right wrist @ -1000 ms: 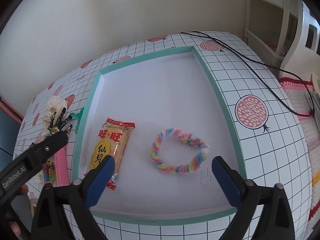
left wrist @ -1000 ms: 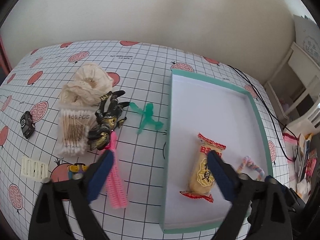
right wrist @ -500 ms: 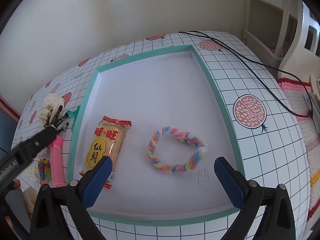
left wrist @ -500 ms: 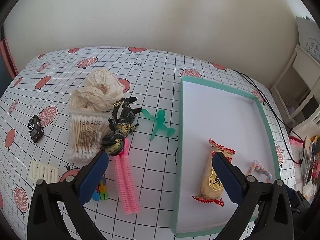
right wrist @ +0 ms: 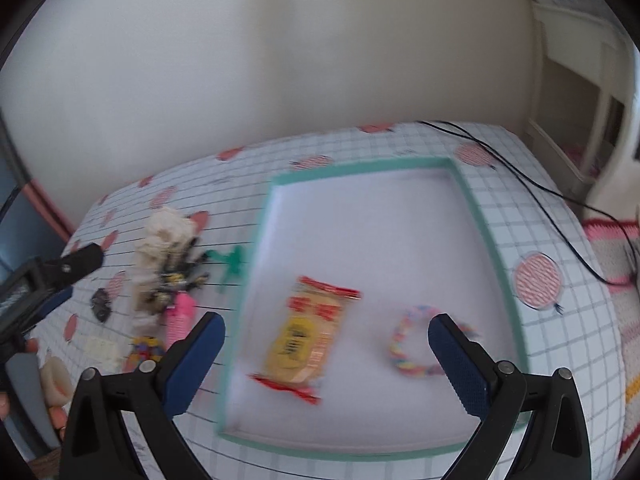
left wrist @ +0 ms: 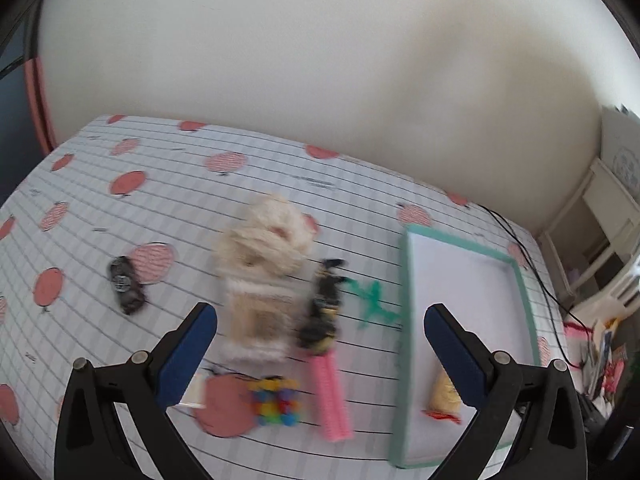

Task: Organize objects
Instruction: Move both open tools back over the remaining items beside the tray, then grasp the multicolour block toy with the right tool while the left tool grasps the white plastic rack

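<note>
Hovering above the desk (left wrist: 168, 184) with its grid-and-pomegranate cloth, the left claw (left wrist: 320, 344) has its blue-padded jaws spread wide and grips nothing; it looks over the loose clutter, likely so the next piece can be chosen. Between its jaws lie a clear packet of cotton swabs (left wrist: 258, 320), a cream lace scrunchie (left wrist: 268, 236) just behind it, a black-and-gold spiky toy figure (left wrist: 324, 308), a pink ribbed hair roller (left wrist: 330, 396), a green plastic figure (left wrist: 372, 300) and a cluster of bright coloured beads (left wrist: 276, 400). A small dark toy car (left wrist: 126, 284) sits well apart to the left.

The right claw (right wrist: 326, 354), also spread and empty, hangs over the shallow white tray with a teal rim (right wrist: 476, 216), the apparent collecting place. Inside lie a yellow-and-red wrapped rice cracker (right wrist: 308, 336) and, near it, a pastel twisted loop of fuzzy wire (right wrist: 404, 348); the rest of the tray floor is bare. Motion blur hides finer detail.
</note>
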Demonstrator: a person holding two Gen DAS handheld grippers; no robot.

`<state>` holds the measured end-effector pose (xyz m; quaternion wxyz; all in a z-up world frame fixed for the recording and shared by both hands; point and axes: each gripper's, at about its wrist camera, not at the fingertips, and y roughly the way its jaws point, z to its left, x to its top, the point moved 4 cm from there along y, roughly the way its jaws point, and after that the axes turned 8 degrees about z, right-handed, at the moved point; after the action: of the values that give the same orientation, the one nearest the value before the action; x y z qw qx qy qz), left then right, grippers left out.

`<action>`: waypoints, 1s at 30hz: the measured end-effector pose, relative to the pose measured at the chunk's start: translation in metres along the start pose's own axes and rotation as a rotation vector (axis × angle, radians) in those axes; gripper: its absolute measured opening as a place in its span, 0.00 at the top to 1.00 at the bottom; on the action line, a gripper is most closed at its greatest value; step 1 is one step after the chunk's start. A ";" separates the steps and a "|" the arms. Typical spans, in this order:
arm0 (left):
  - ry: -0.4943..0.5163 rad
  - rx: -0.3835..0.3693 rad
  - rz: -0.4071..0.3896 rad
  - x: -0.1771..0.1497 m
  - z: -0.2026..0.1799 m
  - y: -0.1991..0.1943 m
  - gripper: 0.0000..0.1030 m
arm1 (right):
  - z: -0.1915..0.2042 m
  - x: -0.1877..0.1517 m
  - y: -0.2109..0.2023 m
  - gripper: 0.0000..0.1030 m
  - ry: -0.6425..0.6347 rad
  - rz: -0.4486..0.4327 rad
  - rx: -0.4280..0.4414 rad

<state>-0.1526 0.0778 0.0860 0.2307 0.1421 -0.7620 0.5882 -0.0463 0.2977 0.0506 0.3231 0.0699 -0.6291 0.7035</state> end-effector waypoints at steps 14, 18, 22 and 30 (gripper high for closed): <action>-0.169 0.059 0.112 -0.009 0.107 0.020 0.00 | 0.119 -0.004 0.032 0.05 -0.122 0.068 0.112; -0.188 0.065 0.150 -0.012 0.123 0.023 0.00 | 0.139 -0.008 0.042 0.14 -0.170 0.105 0.114; -0.184 0.105 0.182 -0.014 0.133 0.027 0.00 | 0.160 -0.022 0.055 0.18 -0.235 0.152 0.095; -0.205 0.057 0.244 -0.024 0.131 0.035 0.00 | 0.168 -0.036 0.072 0.32 -0.249 0.223 0.089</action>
<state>-0.1737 -0.0402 0.0177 0.0745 0.1140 -0.7761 0.6157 -0.1095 0.1283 0.0051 0.1593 0.1006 -0.6366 0.7478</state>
